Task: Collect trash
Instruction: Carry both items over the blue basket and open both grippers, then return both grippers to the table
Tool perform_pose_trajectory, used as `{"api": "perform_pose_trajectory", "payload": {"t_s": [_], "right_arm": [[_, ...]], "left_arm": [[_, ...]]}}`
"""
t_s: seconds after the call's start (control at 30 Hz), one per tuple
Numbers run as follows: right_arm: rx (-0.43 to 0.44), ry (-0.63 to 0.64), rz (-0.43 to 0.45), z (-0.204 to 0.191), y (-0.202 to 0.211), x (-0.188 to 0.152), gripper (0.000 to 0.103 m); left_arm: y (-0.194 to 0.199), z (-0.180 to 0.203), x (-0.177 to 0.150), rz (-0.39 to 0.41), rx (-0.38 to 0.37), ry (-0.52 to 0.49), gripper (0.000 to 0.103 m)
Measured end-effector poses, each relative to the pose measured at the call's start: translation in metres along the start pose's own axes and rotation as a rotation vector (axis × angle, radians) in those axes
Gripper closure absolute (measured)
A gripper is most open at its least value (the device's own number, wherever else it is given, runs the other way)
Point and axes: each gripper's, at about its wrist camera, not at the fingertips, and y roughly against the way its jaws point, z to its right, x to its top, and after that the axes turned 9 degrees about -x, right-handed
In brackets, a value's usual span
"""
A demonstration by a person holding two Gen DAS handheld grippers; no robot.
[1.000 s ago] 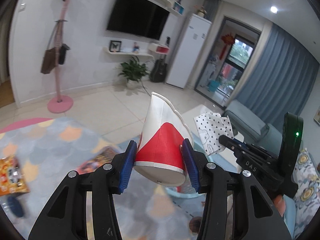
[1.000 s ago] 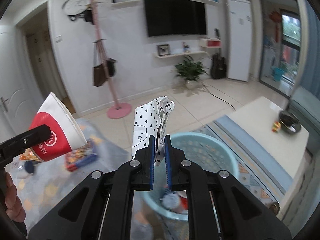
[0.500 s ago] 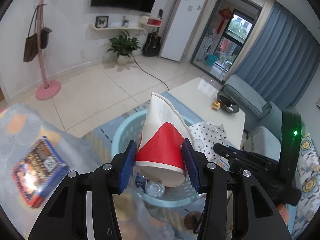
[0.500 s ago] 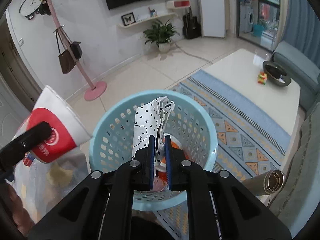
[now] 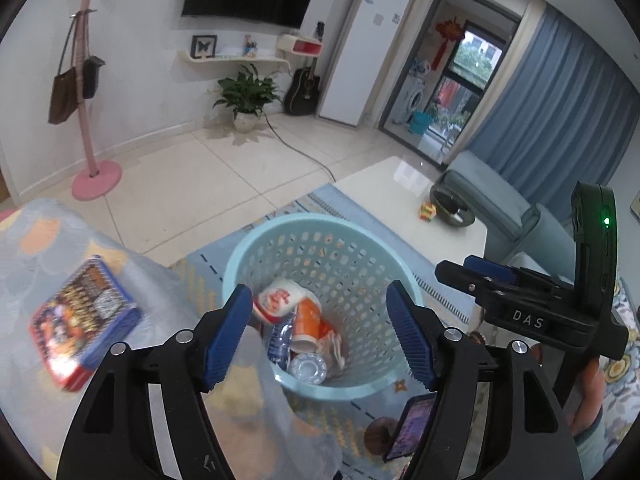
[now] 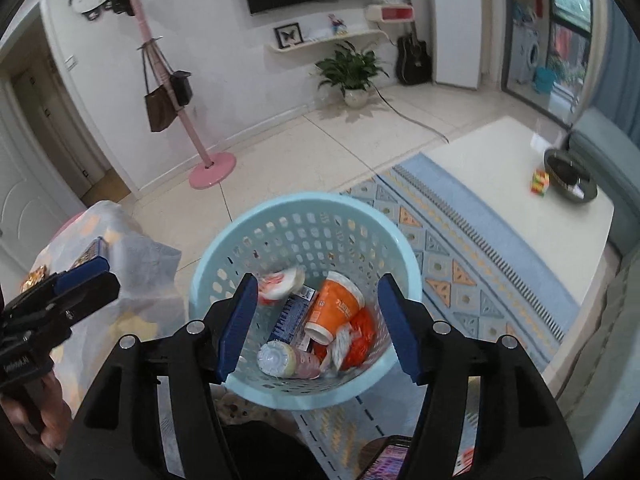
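Both loads have been let go since the earlier frames: the red-and-white paper cup (image 5: 279,299) is now seen lying on its side inside the light-blue perforated basket (image 5: 362,387), and the dotted paper once pinched by the right gripper (image 6: 316,326) cannot be picked out with certainty among the contents. The basket is stood on a patterned blue rug (image 6: 472,256), with a white coffee table (image 6: 532,216) beyond it. Its near rim is cut off by gripper fingers in both wrist views.

The left gripper (image 5: 320,334) is held over the basket, its jaws just opened to a middling width, nothing between them. The right gripper is likewise poised above the basket, jaws just opened, empty.

Within the basket are seen an orange cup (image 6: 336,308), a crushed clear bottle (image 6: 282,358), a blue carton (image 6: 290,318) and crumpled wrappers that are hard to make out. Left of the basket, a colourful tin (image 5: 82,322) is blurred.
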Motion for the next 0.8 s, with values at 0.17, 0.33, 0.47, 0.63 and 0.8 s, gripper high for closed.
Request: {"api": "perform_pose_trajectory", "payload": {"t_s": [0.17,0.33,0.47,0.63,0.8], "right_arm": [[0.022,0.033,0.057,-0.017,0.031,0.001,0.044],[0.053,0.061,0.114,-0.047,0.058,-0.005,0.042],[0.082,0.086,0.158,-0.077,0.075,-0.012,0.042],[0.156,0.119,0.196,-0.122,0.091,-0.022,0.04],[0.205,0.175,0.2,-0.173,0.097,-0.027,0.04]], "left_arm": [[0.042,0.007,-0.003,0.066,0.009,-0.011,0.032],[0.095,0.003,-0.017,0.133,0.055,-0.003,0.029],[0.141,-0.013,-0.032,0.189,0.106,0.036,0.029],[0.211,-0.048,-0.056,0.278,0.218,0.103,0.024],[0.279,-0.104,-0.076,0.34,0.361,0.191,0.023]]}}
